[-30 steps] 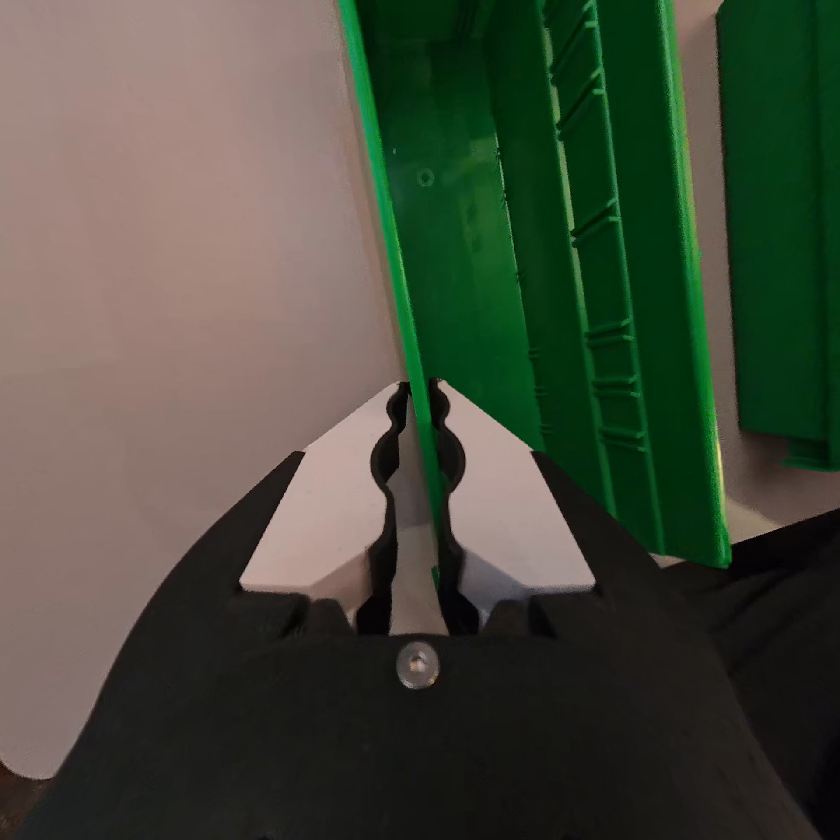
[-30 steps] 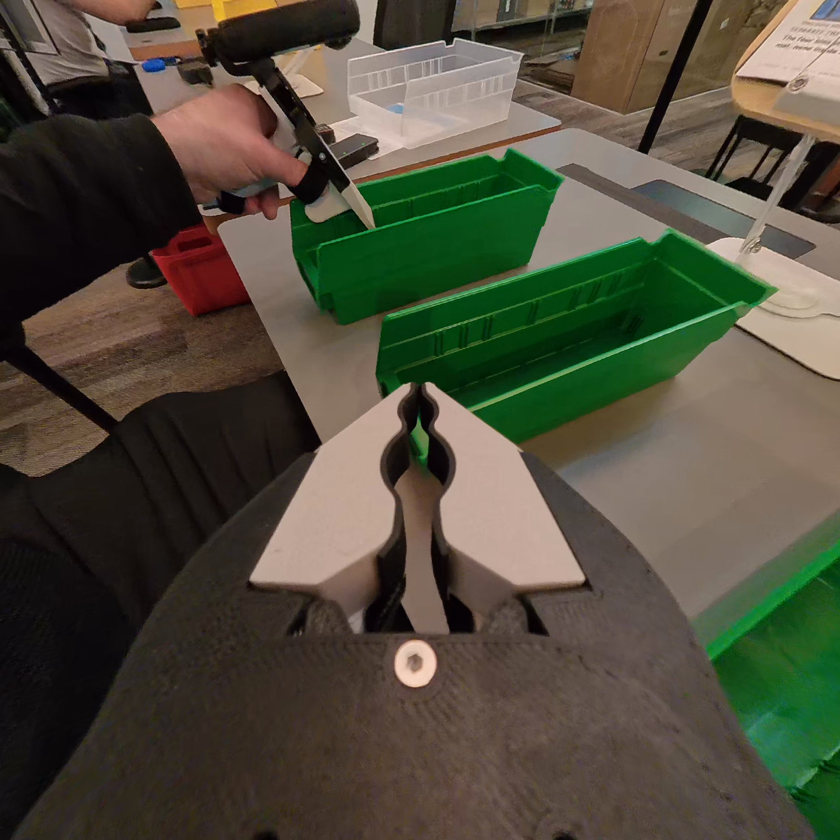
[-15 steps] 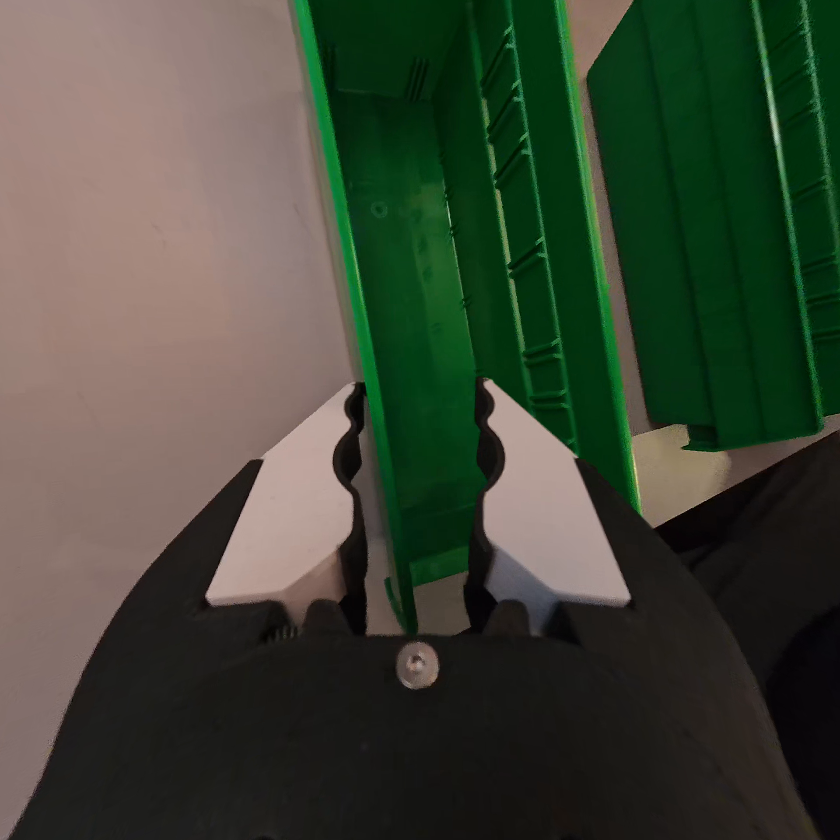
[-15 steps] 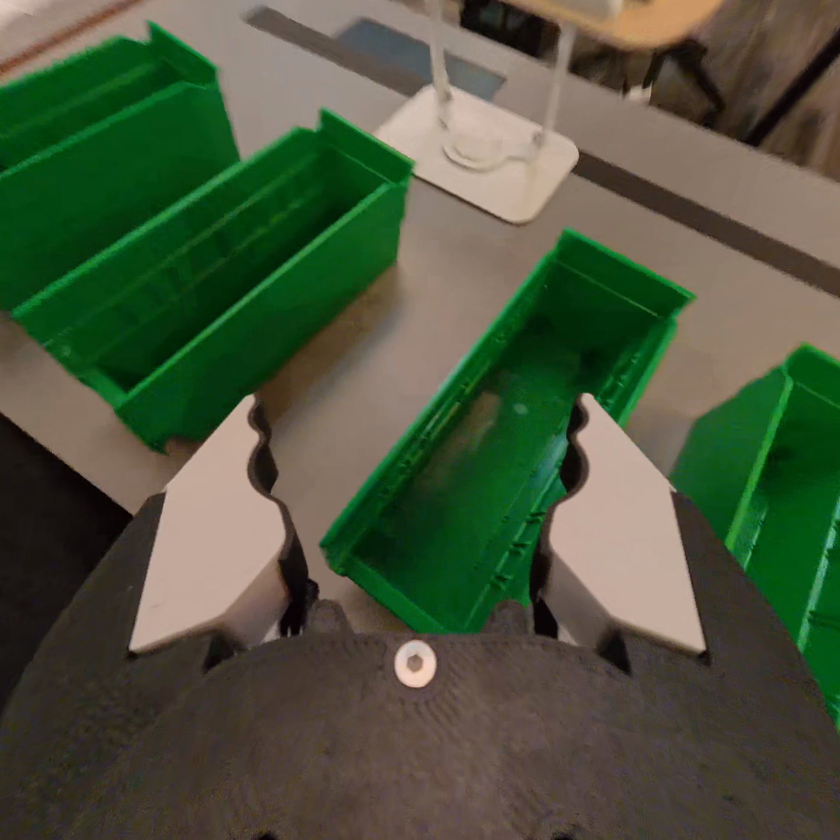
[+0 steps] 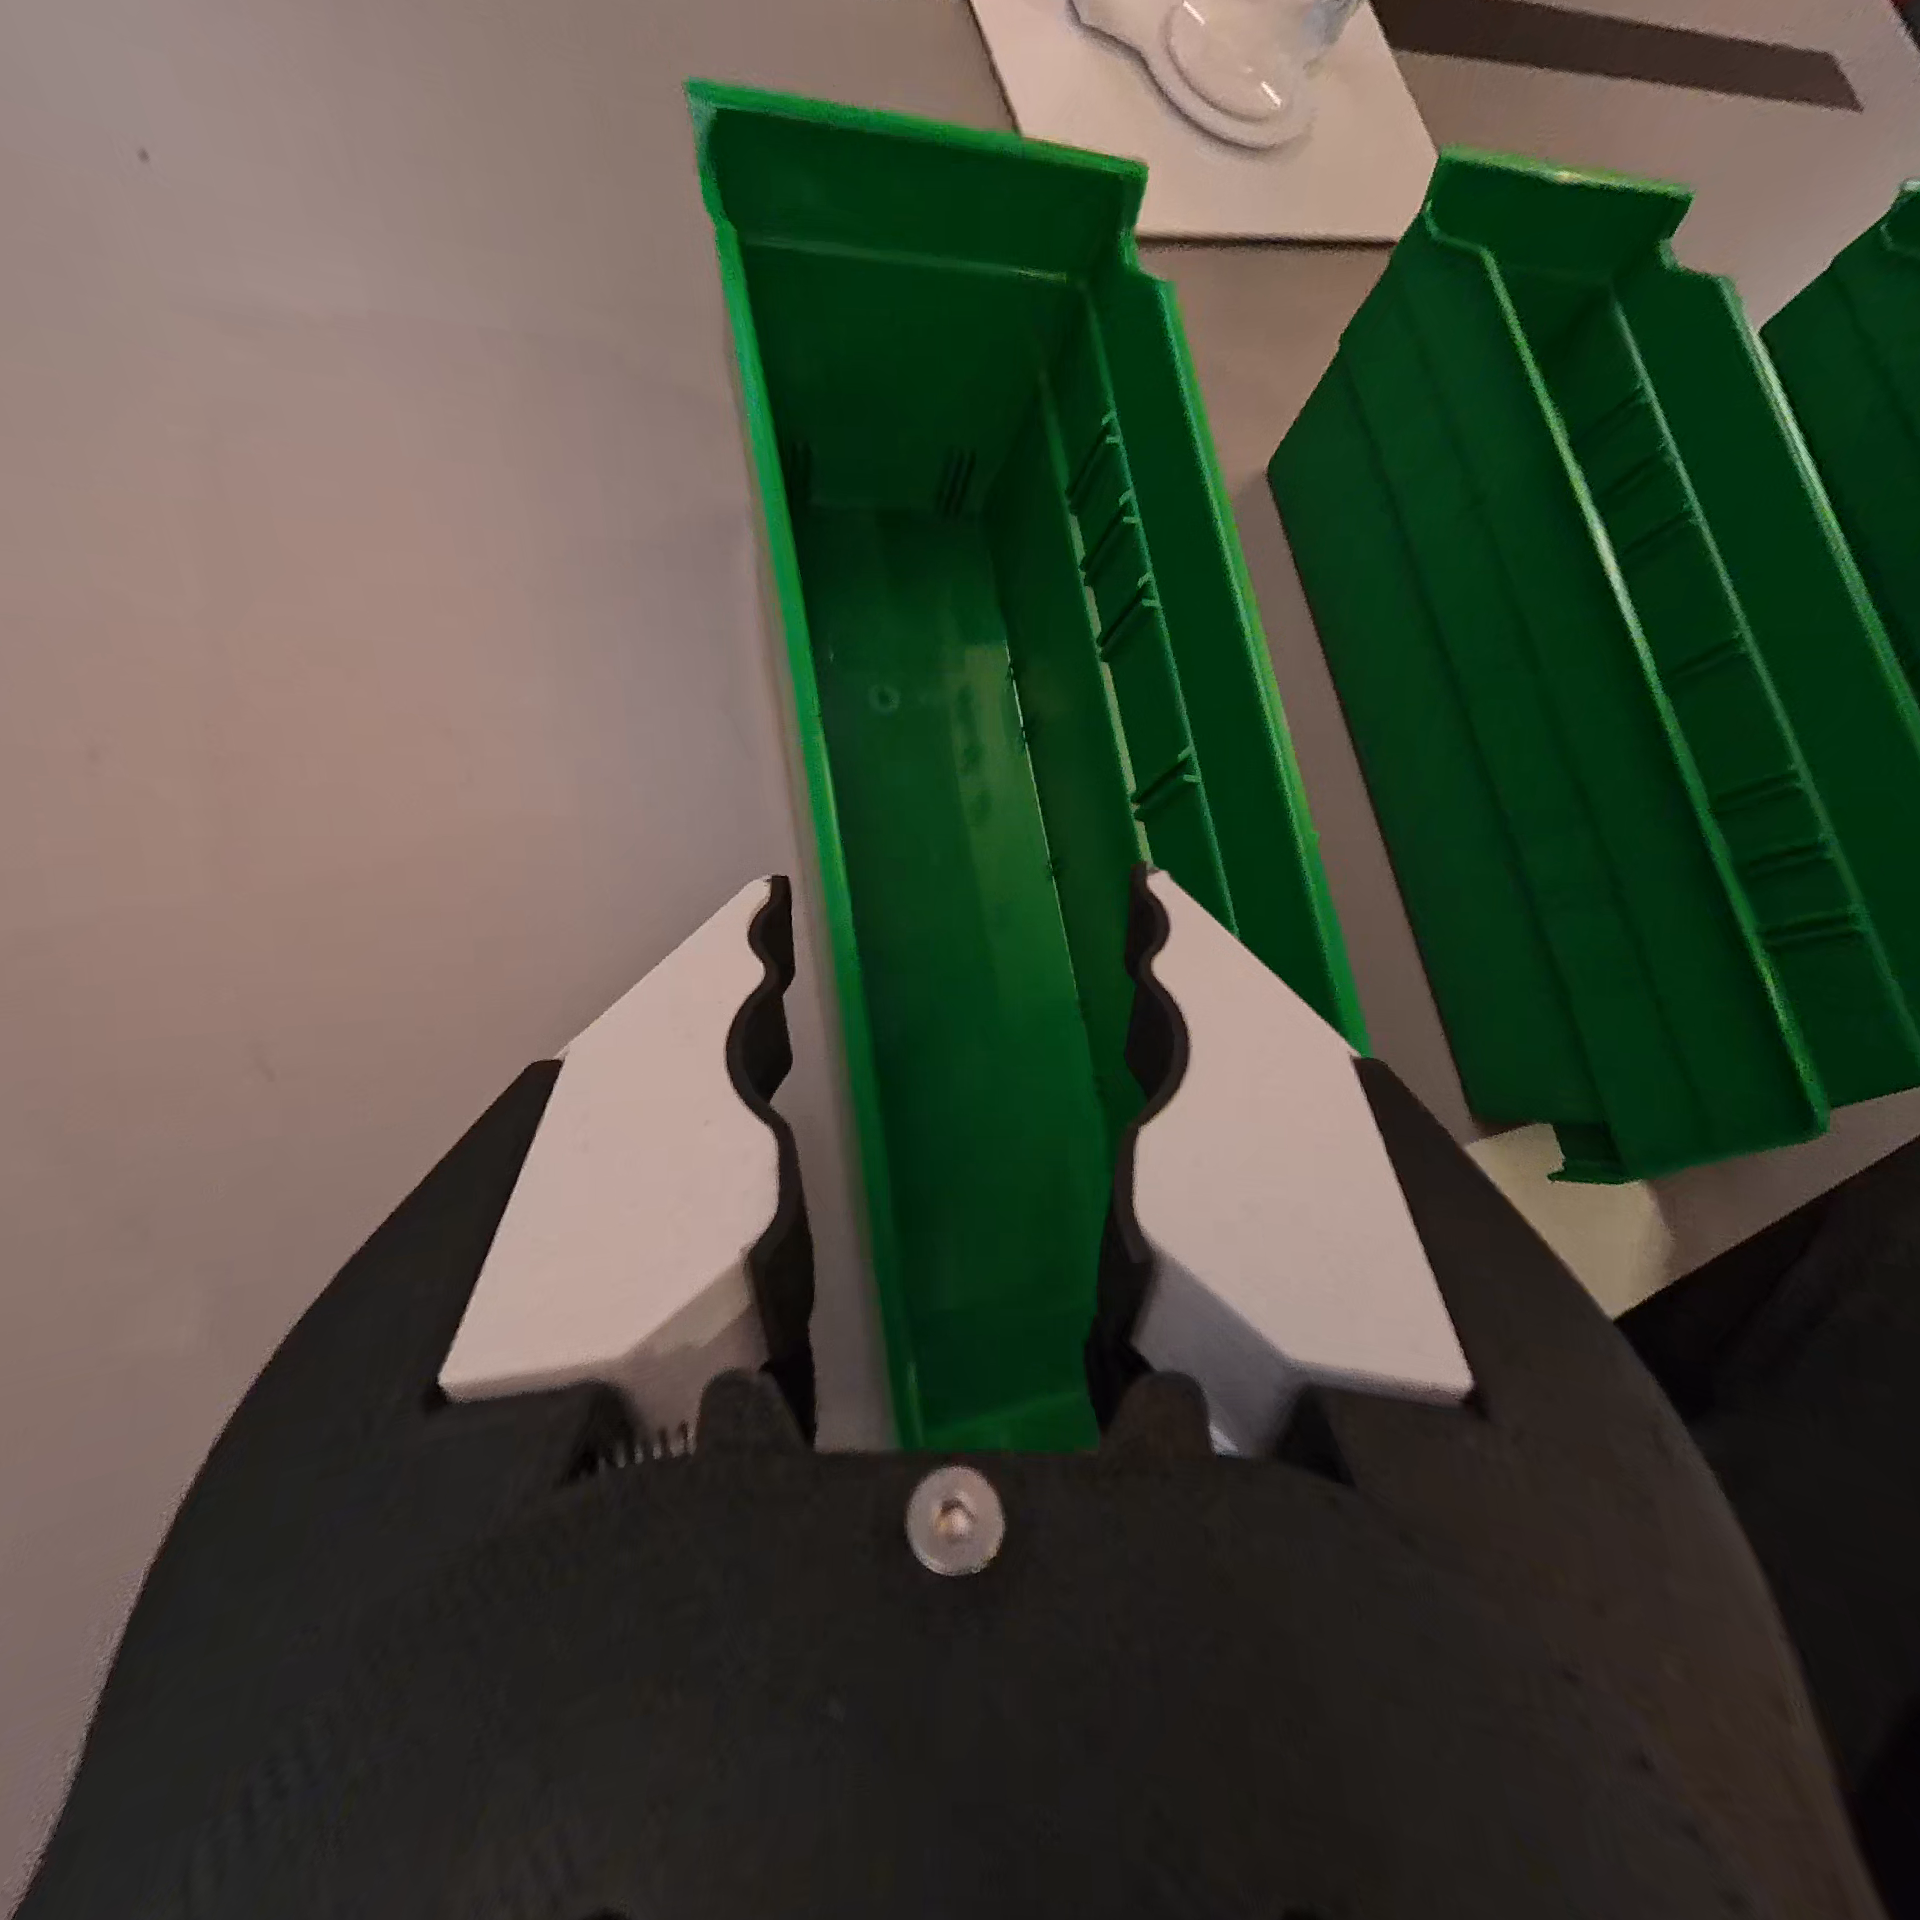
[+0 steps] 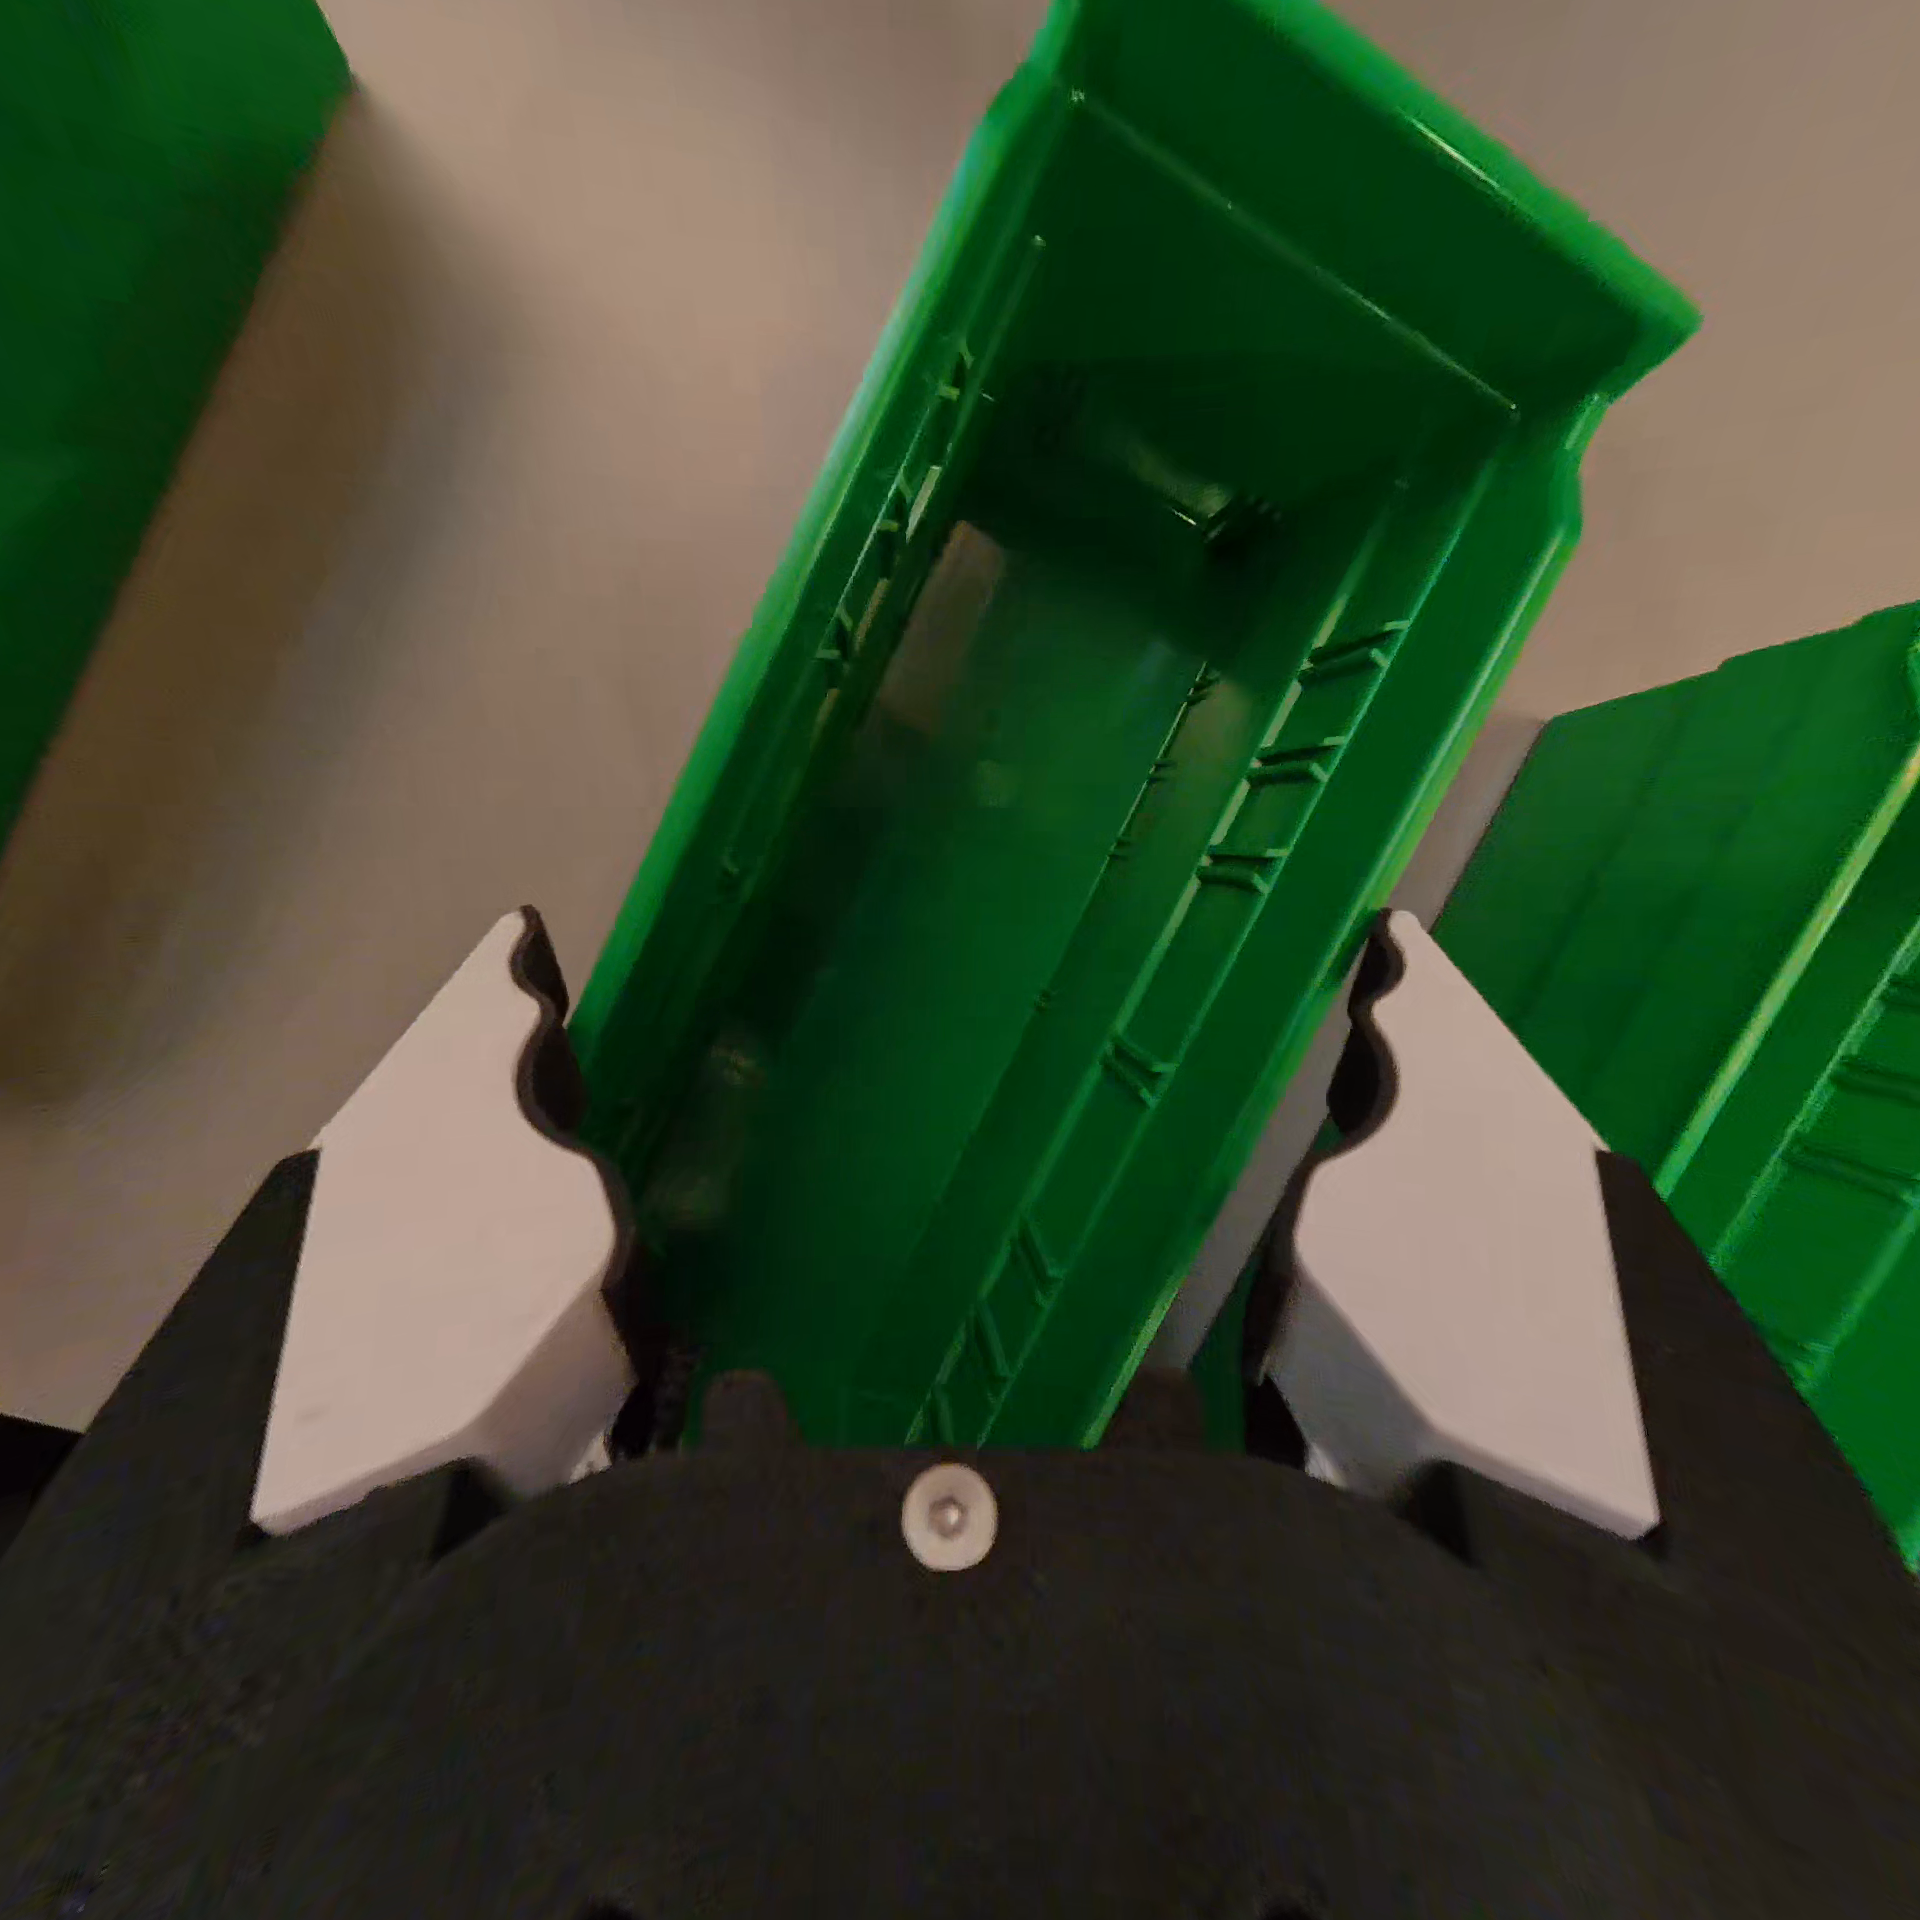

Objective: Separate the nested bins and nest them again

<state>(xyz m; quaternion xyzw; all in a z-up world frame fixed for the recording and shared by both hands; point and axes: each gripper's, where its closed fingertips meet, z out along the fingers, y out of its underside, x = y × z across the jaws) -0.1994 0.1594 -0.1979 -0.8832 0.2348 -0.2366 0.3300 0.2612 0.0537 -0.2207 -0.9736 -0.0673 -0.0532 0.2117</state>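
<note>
- Left tool (image 5: 956, 894): fingers spread apart, gripping nothing. The left long wall of a green bin (image 5: 1039, 520) runs between the two fingers; the left finger (image 5: 634, 1132) sits outside that wall, over the tabletop (image 5: 364, 623), and the right finger (image 5: 1278, 1164) sits over the bin interior. No finger contact with the wall can be confirmed.
- This green bin stands upright on the grey tabletop, open side up, long axis pointing away from the camera. Its interior is bare, with ribbed slots along the right inner wall.
- A second green bin (image 5: 1558, 675) stands to the right of the first, apart from it, with tabletop visible between them. The edge of a third green bin (image 5: 1860, 364) shows at the right border of the left wrist view.
- A pale flat base carrying a clear stand (image 5: 1226, 83) lies beyond the far end of the first bin.
- Right tool (image 6: 956, 925): fingers spread wide, gripping nothing. Both fingers straddle the near end of a separate green bin (image 6: 1143, 727); the left finger (image 6: 457, 1195) is just beside its left wall, and the right finger (image 6: 1455, 1226) stands clear of the right wall.
- That bin rests upright on the tabletop (image 6: 520, 520), angled toward the upper right. It holds no other bin.
- Further green bins appear at the left (image 6: 125, 312) and right (image 6: 1714, 935) edges of the right wrist view, each apart from the centre bin.
</note>
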